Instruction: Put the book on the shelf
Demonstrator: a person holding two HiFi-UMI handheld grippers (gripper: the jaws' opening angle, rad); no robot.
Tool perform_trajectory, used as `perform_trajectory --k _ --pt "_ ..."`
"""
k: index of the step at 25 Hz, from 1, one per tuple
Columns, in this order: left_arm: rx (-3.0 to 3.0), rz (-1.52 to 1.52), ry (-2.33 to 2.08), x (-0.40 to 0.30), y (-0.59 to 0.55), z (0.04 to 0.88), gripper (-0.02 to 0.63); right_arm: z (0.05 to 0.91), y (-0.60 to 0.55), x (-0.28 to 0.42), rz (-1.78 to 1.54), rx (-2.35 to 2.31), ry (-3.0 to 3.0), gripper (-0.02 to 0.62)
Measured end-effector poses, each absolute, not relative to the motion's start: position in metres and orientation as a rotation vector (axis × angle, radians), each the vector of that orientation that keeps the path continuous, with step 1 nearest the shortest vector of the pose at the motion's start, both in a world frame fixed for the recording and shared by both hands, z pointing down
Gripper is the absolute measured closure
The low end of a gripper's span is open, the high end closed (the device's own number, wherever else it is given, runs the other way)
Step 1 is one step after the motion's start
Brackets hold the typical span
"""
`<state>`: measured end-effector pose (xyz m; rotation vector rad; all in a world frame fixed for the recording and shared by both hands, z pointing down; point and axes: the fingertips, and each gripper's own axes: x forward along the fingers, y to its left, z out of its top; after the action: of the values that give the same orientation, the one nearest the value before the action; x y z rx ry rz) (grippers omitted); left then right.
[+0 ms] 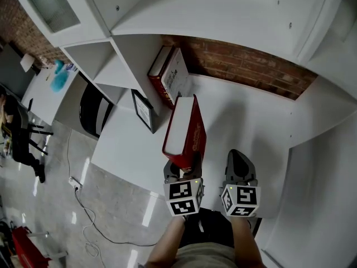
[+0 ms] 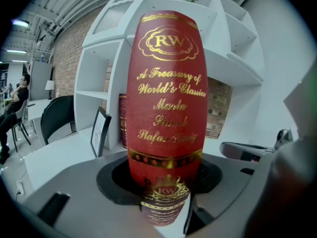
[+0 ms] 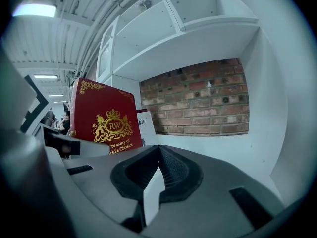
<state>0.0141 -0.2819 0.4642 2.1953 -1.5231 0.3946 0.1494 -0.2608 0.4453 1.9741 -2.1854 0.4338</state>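
One stiff hardback book, judged heavy and slick, is clamped upright at its lower spine by the left claw; the right claw is closed, empty.

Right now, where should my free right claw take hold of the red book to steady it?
Probably the spine edge of the red book, above the left claw, approached from your side. It stands roughly upright, spine toward you, flat covers parallel; only its bottom end is held.

Red book with gold lettering, held upright, near the white shelf
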Motion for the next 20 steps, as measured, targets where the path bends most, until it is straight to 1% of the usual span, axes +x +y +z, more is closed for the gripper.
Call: perform_trajectory --k 8,20 --pt "2.188 0.404 -1.548 0.034 -0.305 0.464 0.362 0.446 -0.279 0.169 0.439 1.942 -2.217 0.578" --pt "2.200 0.424 -1.571 0.036 -0.333 0.471 0.362 0.458 -0.294 0.167 0.479 1.901 -2.239 0.579"
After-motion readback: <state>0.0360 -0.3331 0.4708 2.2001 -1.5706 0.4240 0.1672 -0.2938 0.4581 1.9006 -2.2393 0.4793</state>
